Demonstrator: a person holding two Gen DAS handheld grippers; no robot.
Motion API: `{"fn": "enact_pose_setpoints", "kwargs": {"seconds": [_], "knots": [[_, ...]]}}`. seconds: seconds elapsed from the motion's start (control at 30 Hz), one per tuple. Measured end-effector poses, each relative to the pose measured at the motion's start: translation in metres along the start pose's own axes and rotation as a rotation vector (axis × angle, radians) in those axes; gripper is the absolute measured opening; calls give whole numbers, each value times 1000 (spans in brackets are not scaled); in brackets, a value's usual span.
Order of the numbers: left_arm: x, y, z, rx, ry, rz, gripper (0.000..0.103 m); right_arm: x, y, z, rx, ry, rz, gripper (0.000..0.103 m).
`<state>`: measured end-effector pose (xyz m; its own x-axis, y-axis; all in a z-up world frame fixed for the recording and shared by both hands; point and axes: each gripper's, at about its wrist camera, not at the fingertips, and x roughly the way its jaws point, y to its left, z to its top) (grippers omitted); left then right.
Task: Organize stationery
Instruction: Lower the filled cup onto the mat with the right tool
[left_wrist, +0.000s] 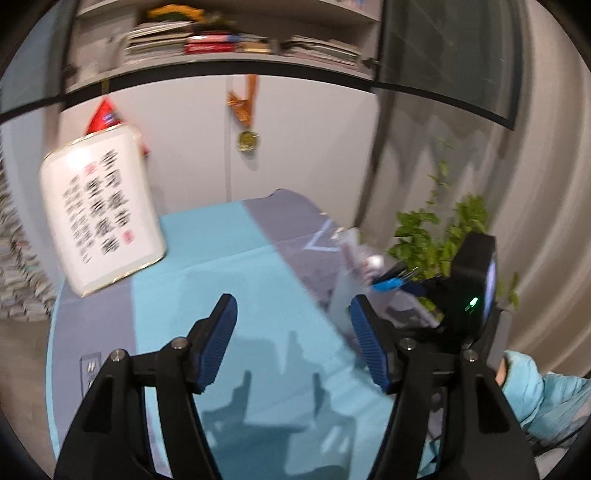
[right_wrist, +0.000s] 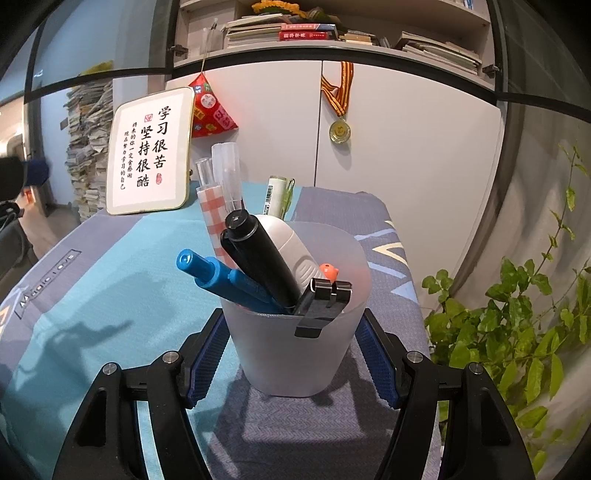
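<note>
A frosted translucent pen cup (right_wrist: 291, 354) stands on the teal and grey cloth (right_wrist: 92, 277). My right gripper (right_wrist: 291, 317) is shut on it, with a blue pad pressed against each side. In the cup are two blue pens (right_wrist: 210, 273), a black marker (right_wrist: 258, 251), a white rounded item (right_wrist: 291, 251), a checkered roll (right_wrist: 214, 214), clear tubes (right_wrist: 229, 170) and a green-white pen (right_wrist: 277, 195). A black binder clip (right_wrist: 321, 306) sits on its rim. My left gripper (left_wrist: 291, 301) hovers open over bare cloth (left_wrist: 221, 258), nothing between its pads. The cup (left_wrist: 343, 291) is to its right.
A white calligraphy board (right_wrist: 151, 162) leans against the cabinet at the back left of the table. A leafy plant (right_wrist: 517, 332) stands off the right edge. A medal (right_wrist: 340, 129) hangs on the cabinet door, and stacked papers (right_wrist: 88, 147) rise at the far left.
</note>
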<state>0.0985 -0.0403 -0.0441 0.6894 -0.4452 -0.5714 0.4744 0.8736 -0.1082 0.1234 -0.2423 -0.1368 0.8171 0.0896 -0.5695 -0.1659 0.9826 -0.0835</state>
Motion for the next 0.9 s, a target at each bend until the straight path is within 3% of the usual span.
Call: {"fn": "enact_pose_setpoints", "kwargs": {"seconds": [0.3,0.7,0.8,0.9], "knots": [[-10,30,-22,-102,2,24,67,-1,6,0,-11,11,-67,79],[5,38,-29,-55,-1,38,72,-3,4,22,19,45,-67,80],[9,40,-29,-49,-4,47,72,2,3,26,34,67,-48,79],[10,44,-28,-50,-8,50,73,3,5,28,38,68,-42,70]]}}
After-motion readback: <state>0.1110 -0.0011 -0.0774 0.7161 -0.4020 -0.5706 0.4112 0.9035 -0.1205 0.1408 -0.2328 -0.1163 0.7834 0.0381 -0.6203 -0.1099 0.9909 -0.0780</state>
